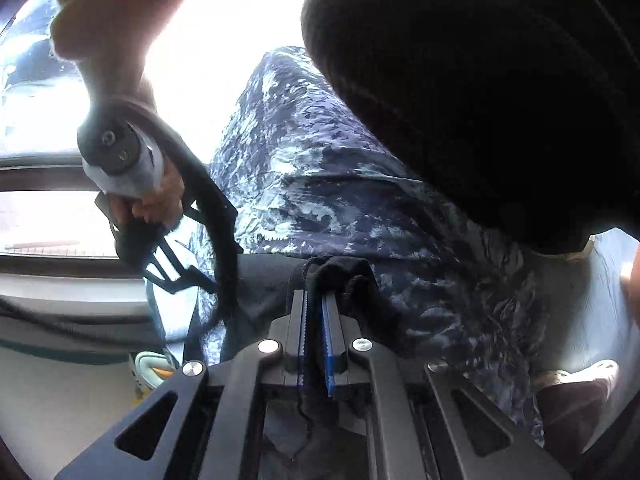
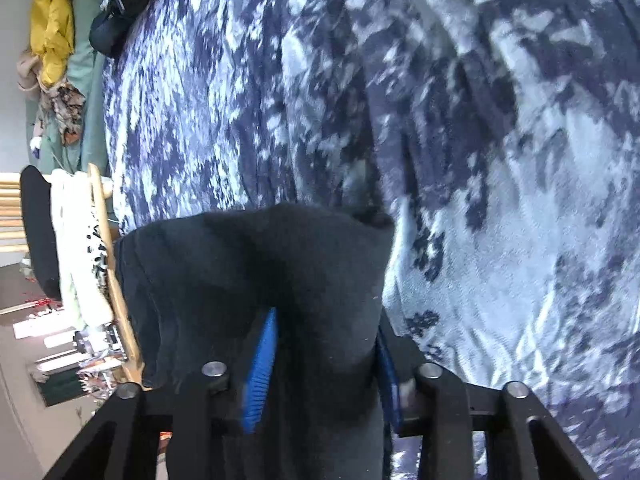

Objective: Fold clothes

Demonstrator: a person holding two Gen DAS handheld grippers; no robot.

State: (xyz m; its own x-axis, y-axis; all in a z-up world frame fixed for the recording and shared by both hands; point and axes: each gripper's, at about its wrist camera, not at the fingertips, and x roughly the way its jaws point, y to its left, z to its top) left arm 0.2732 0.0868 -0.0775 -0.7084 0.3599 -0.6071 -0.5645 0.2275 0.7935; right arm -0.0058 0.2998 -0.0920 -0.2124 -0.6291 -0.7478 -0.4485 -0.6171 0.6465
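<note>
A black garment is held up between both grippers, close to a person in blue camouflage trousers. My left gripper is shut on a bunched black edge of the garment. My right gripper has black cloth draped over and between its blue pads; the pads stand apart with a thick fold between them. In the left wrist view the person's hand holds the other gripper at the upper left. The rest of the garment is hidden.
The camouflage trousers fill most of the right wrist view. Hanging clothes, one yellow, and a wooden chair stand at the left. A bright window and a white shoe show in the left wrist view.
</note>
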